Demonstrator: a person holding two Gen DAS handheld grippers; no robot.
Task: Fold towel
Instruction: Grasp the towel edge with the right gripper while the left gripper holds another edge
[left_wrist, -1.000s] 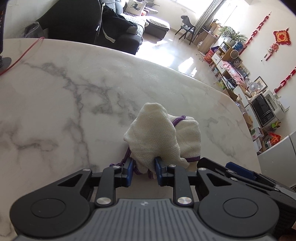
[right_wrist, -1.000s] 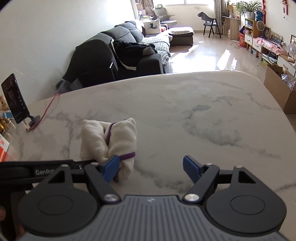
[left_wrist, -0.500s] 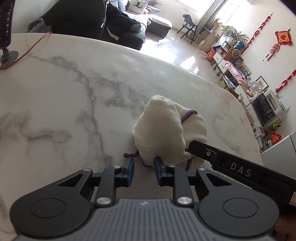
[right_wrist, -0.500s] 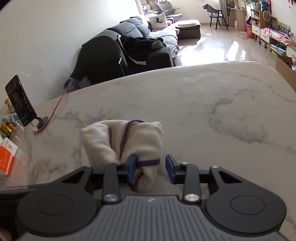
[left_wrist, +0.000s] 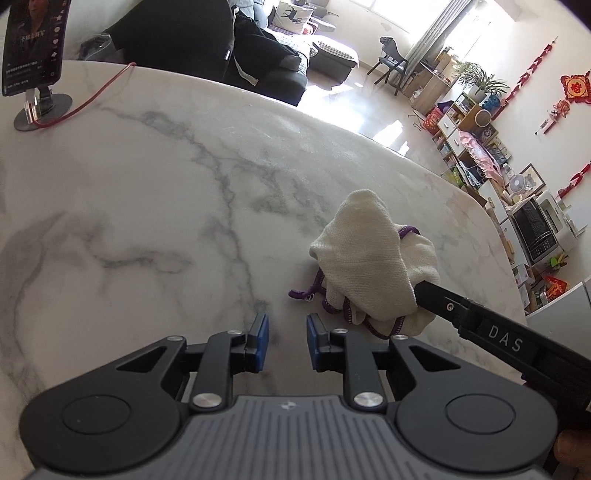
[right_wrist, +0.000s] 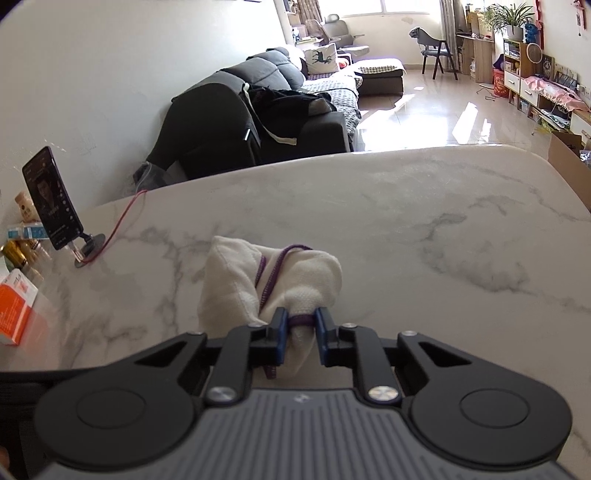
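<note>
A cream towel (left_wrist: 369, 266) with purple edging lies bunched on the white marble table (left_wrist: 147, 192). In the right wrist view the same towel (right_wrist: 236, 280) rises in a lump, and my right gripper (right_wrist: 301, 332) is closing on its near corner, blue pads pressing the cloth and its purple hem. My left gripper (left_wrist: 287, 338) sits to the left of the towel, its jaws opening with nothing between them. The right gripper's black finger (left_wrist: 480, 325) reaches into the towel from the right in the left wrist view.
A phone on a stand (right_wrist: 51, 203) with a red cable (right_wrist: 122, 218) stands at the table's far left. An orange box (right_wrist: 14, 310) and small bottles (right_wrist: 18, 251) lie at the left edge. A dark sofa (right_wrist: 258, 122) stands beyond the table.
My left gripper let go of the towel's edge and slid left, jaws now apart. My right gripper went from wide open beside the towel to pinched on its near corner.
</note>
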